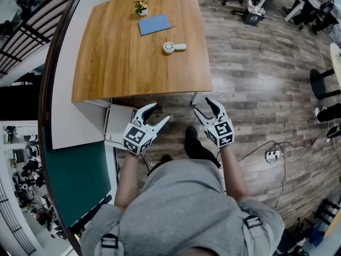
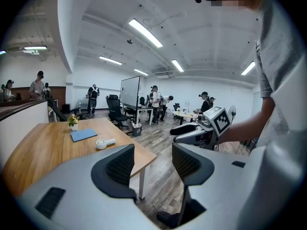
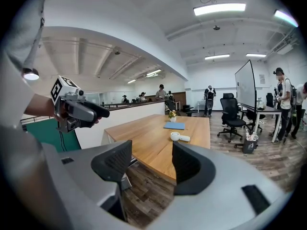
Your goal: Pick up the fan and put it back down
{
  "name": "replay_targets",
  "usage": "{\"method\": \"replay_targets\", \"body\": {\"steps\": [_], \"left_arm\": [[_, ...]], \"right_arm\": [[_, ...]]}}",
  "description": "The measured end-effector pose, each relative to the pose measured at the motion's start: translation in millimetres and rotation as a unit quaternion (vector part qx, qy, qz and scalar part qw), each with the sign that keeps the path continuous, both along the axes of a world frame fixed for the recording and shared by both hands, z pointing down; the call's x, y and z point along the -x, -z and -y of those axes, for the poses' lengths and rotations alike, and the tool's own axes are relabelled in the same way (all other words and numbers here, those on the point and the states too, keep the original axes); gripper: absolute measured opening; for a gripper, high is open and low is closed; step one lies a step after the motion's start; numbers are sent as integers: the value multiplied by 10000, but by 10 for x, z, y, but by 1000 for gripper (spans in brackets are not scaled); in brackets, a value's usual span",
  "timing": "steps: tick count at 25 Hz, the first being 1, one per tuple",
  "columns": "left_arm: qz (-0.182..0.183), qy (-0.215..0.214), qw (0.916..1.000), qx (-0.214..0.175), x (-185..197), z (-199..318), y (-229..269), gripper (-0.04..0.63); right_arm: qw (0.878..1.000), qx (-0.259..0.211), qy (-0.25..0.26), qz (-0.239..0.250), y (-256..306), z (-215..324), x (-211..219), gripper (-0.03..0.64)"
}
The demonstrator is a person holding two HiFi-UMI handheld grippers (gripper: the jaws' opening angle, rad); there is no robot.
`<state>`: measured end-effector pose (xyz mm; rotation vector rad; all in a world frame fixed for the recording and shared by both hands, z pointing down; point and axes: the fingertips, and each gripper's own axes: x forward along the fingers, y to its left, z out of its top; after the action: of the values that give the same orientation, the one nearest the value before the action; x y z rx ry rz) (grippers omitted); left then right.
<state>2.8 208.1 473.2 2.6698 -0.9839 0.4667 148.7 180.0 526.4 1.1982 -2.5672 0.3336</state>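
The small white hand-held fan lies flat on the wooden table, toward its right side; it also shows in the left gripper view and the right gripper view. Both grippers hang over the floor, short of the table's near edge and well apart from the fan. My left gripper is open with nothing between its dark pads. My right gripper is open and empty too, pads apart. Each gripper sees the other: the right one, the left one.
A blue notebook and a small potted plant sit at the table's far side. A white curved counter borders the table's left. A power strip with cables lies on the wood floor at right. Office chairs and people stand farther back.
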Motion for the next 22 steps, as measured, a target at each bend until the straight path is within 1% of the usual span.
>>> {"method": "replay_targets", "body": {"steps": [13,17,20,22], "left_arm": [[70,707,9975,33,-183,469,64,250],[145,833,9964,-13,-274,591,43,250],[266,872,9958,-11,-313,625,-8,250],[265,909,9955,15,-308,643,-40,250]], "right_arm": [[9973,8,729,46,5,690,-87,267],[9957,29,930,25,-32,860,-128,265],[9950,46,1001,38,-55,942,-145,265],[9946,47,1039,54,-61,988,-130,265]]}}
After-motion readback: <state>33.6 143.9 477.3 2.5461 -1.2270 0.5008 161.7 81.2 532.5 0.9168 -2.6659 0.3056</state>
